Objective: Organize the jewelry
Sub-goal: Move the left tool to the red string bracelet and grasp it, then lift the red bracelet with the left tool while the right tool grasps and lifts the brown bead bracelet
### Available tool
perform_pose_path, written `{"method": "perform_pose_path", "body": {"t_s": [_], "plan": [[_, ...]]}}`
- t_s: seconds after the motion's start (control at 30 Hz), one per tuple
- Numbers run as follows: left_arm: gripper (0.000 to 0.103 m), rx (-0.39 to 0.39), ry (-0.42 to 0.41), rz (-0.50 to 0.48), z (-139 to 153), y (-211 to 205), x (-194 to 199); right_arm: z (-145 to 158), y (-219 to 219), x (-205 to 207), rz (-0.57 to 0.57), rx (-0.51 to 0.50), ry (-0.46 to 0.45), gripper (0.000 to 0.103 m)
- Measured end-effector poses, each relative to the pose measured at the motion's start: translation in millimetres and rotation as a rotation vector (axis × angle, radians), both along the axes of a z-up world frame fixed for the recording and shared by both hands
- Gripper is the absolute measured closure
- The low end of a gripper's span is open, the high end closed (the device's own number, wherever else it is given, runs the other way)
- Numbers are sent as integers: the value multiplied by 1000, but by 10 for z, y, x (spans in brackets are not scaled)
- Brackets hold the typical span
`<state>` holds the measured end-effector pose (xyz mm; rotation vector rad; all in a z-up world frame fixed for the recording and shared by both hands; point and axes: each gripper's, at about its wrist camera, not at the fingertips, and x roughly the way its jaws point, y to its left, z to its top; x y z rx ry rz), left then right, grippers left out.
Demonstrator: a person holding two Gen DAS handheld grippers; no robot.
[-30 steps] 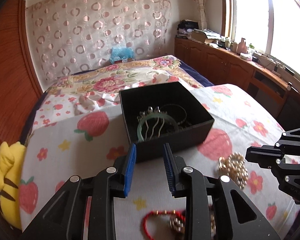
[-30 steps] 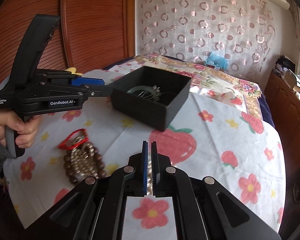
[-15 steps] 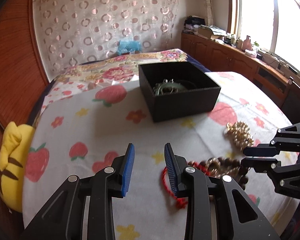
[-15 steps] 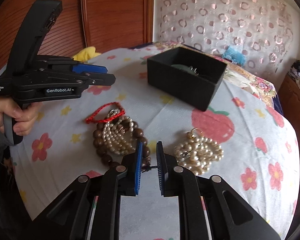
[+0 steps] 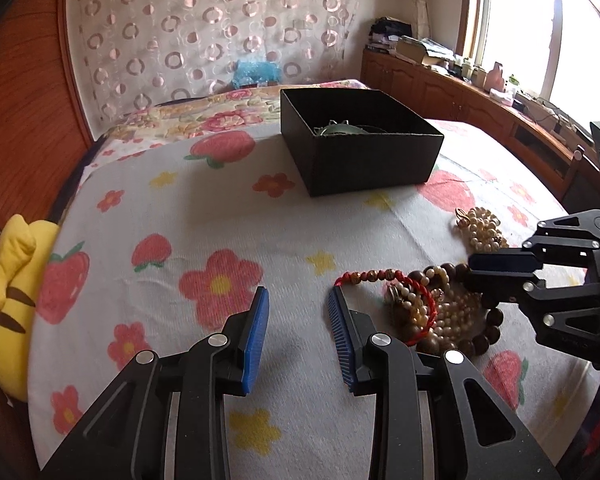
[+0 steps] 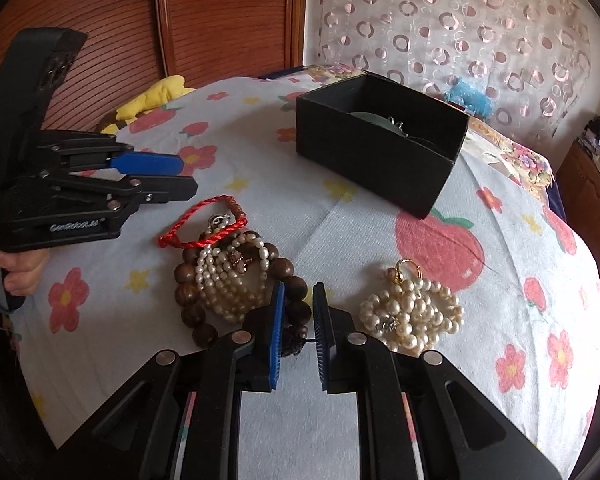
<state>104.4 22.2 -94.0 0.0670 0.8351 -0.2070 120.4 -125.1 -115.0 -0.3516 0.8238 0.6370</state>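
The tangled pile of jewelry — a red braided cord bracelet [image 6: 204,222], a dark brown wooden-bead bracelet [image 6: 284,270] and strands of small cream pearls [image 6: 228,280] — lies on the tabletop's flower-and-strawberry print cloth [image 6: 380,240], w/ the cord on top at the far-left edge. A second, separate clump of larger pearls with a gold ring clasp [image 6: 414,306] sits just to the right of it, apart from the first. Beyond both, further back on the cloth, stands the open black cardboard box [image 6: 380,148]; a pale green piece & some metal bits show inside, details too small to tell.

Right gripper [image 6: 297,292] hovers at the near edge of the wooden beads, jaws parted by a narrow gap, nothing between them. Left gripper [image 5: 296,300] is low over the cloth just left of the red cord — jaws wide apart, empty. A yellow plush toy [image 5: 10,300] sits at the tabletop's left edge.
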Motion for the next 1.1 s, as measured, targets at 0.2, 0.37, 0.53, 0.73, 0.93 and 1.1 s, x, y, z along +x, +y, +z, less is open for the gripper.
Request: {"method": "perform_pose_path", "body": {"t_s": [0.2,0.37,0.53,0.73,0.93,1.1], "plan": [[74,-1,9,-23,-26,-85,-15,-47,-65,43,-28,33,0,87],[74,-10,18,-34,-46,-122,3,-46,-101,56,-30,41,7,87],[74,-8,32,-37,-82,-154,46,-50,-86,58,-30,41,8,87],[82,10,31,-45,-85,-199,79,-47,-93,59,-30,41,8,87],[101,-56,29,-39,-63,-120,61,-48,-91,60,-30,41,9,87],[101,-90,-4,-28,44,-84,-36,-49,-90,59,-30,41,9,87]]}}
